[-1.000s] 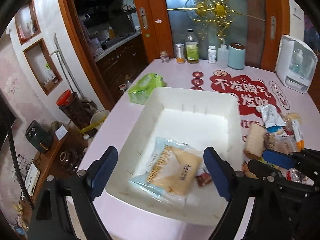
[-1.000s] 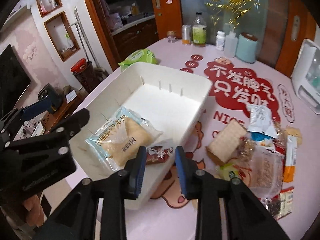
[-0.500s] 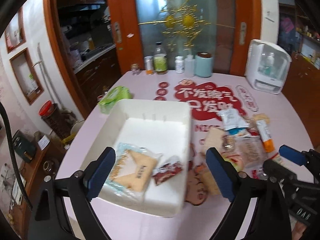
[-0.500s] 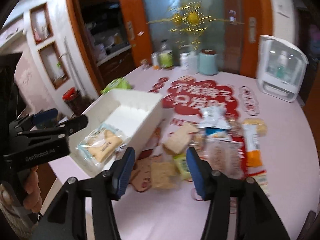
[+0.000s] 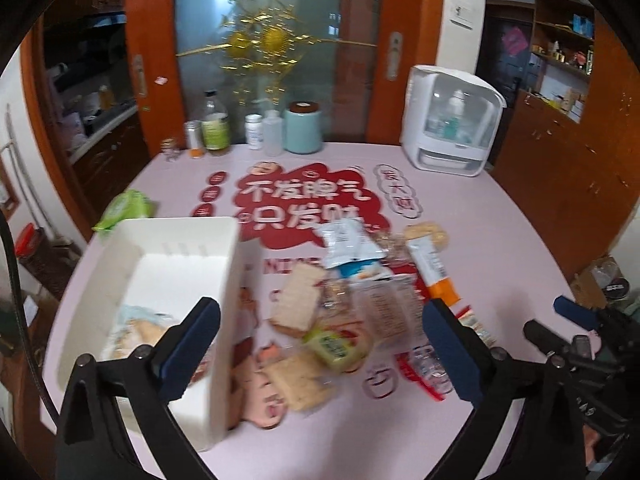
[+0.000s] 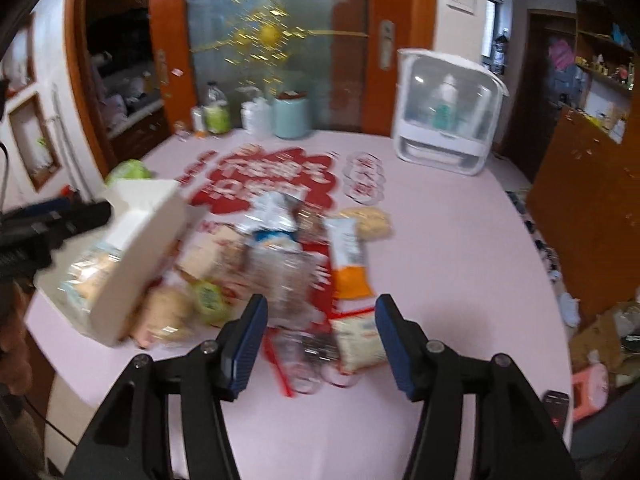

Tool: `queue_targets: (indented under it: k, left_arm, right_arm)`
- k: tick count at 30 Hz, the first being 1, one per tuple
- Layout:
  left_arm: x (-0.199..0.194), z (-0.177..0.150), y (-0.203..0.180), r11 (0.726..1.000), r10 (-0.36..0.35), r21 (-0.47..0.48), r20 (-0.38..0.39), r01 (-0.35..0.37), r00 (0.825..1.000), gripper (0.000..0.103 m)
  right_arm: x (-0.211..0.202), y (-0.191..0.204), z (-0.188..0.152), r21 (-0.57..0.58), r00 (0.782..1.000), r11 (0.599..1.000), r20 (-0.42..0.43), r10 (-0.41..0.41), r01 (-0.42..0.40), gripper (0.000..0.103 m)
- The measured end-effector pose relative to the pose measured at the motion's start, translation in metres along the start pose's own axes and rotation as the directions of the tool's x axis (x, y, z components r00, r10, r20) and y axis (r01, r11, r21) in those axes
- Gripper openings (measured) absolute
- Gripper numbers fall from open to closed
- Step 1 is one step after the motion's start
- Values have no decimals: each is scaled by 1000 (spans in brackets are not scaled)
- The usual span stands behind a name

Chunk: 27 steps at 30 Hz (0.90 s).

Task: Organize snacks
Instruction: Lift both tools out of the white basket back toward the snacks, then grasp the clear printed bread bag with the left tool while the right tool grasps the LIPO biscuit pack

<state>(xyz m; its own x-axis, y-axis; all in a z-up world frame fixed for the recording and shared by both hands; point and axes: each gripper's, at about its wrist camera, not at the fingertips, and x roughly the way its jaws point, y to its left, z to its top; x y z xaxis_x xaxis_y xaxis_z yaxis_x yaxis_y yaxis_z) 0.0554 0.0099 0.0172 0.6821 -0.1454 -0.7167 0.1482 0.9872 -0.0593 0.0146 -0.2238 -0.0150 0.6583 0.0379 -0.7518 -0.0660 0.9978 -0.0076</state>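
Along the near edge of the table (image 6: 460, 264), the right gripper (image 6: 322, 342) is hanging with nothing between its pads; its jaws have just been opening and are standing about halfway apart. The left gripper (image 5: 320, 344) is also holding nothing, its jaws having just spread nearly to full width. Right beneath them the snack pile (image 5: 360, 304) is sitting mid-table, overlapping and slippery, so a closing grip is risking two wrappers at once or nudging the clear packets (image 6: 308, 356) off the near edge. At the near-left corner the white bin (image 5: 168, 276) is already holding a biscuit pack (image 5: 132, 332). Room is opening up to the right, bare pink top. Further off, bottles (image 5: 216, 124) and a white appliance (image 5: 452, 120) are crowding the far edge.
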Motion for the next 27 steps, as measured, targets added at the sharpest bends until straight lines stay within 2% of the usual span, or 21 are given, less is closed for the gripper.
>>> queue_targets:
  k: [3,12,17,22,27]
  left_arm:
    - [22,3,-20,999,-30,17,-38,31,999,101]
    - [105,0,-65,998,-6,57,-162,16,987,101]
    - [153,-5,-80,998,-1,55,-245,15,970,101]
    - [190,-13,-92,998,9,58,-312,9,950,101]
    - [217,-22,-97,999,17,44,-369,0,929,101]
  right_arm:
    - [22,-24,-6,40,998,999,-58,15,-13,57]
    - [87,-70,-23,93,983,995,-180,39,-22,57]
    - [122,-71,-32,83,965,995,-252,70,-51,57]
    - [148,-61,-42,51,943,992,-308,125,-114,57]
    - [158,-53,-43,32,933,987,-325,158,-156,57]
